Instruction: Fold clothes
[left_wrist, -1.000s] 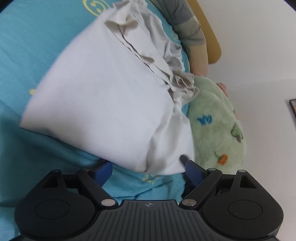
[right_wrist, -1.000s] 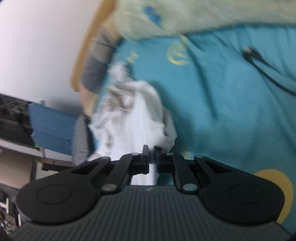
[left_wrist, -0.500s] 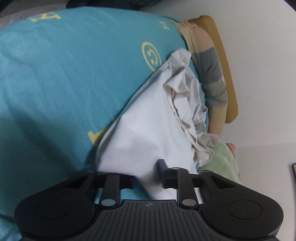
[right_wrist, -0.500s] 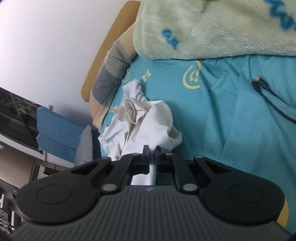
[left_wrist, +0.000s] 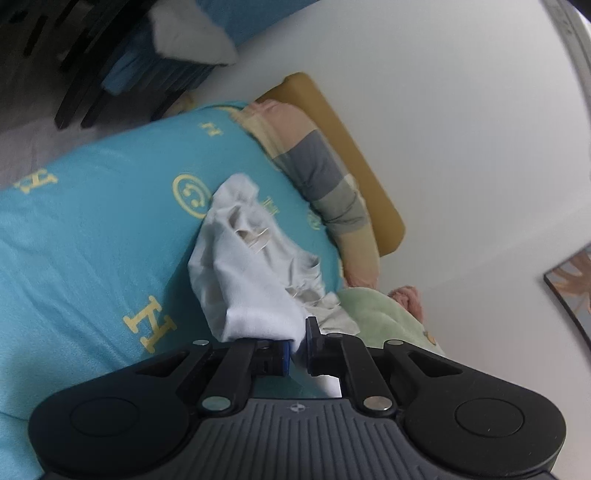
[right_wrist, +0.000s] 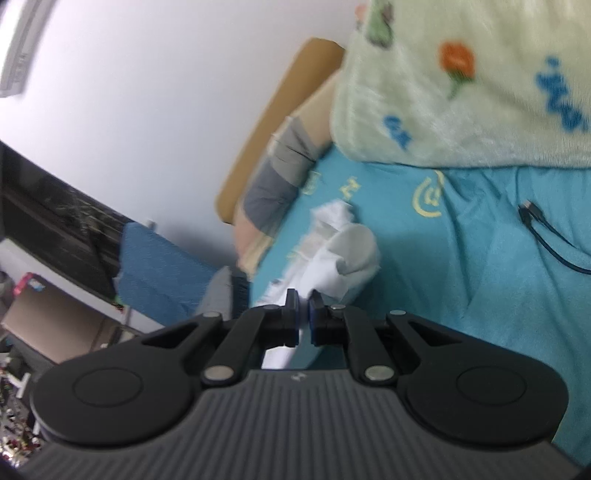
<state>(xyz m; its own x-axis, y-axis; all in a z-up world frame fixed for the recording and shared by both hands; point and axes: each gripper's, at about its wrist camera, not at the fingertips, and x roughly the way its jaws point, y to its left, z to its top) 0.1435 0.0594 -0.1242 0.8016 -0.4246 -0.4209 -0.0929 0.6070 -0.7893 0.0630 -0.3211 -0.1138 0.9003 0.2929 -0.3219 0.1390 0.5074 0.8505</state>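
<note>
The teal bedspread (left_wrist: 92, 236) spreads beneath me. A green fleece blanket (right_wrist: 461, 85) heaps along its far edge, a striped pillow (left_wrist: 325, 184) against the wooden headboard (left_wrist: 354, 155). The white garment (left_wrist: 251, 273) lies bunched near that pillow; my left gripper (left_wrist: 295, 347) and right gripper (right_wrist: 304, 317) each pinch its cloth. A black cable (right_wrist: 546, 236) trails beside it.

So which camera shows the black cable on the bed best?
The right wrist view: the black cable lies in plain sight on the teal bedsheet, below the green blanket. The left wrist view does not show it.
</note>
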